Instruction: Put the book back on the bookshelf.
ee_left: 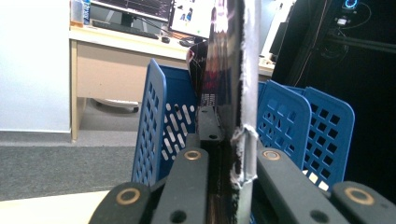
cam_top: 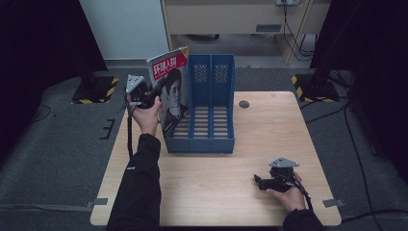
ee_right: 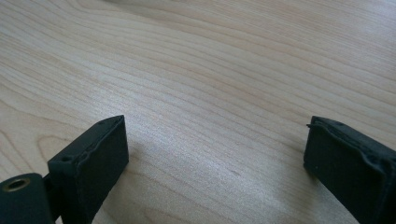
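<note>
A magazine (cam_top: 171, 89) with a red title band and a portrait on its cover stands upright and tilted at the left side of a blue three-slot file rack (cam_top: 208, 139). My left gripper (cam_top: 155, 91) is shut on the magazine's left edge, above the table's far-left part. In the left gripper view the magazine (ee_left: 233, 70) runs edge-on between the jaws, with the blue rack walls (ee_left: 154, 121) behind. My right gripper (cam_top: 258, 181) rests low on the table near the front right, open, with bare wood between its fingers (ee_right: 98, 154).
The rack stands at the middle back of the wooden table (cam_top: 240, 192). A dark round cable hole (cam_top: 244, 104) lies right of the rack. Beyond the table are grey carpet, yellow-black striped stand bases (cam_top: 96, 89) and a desk.
</note>
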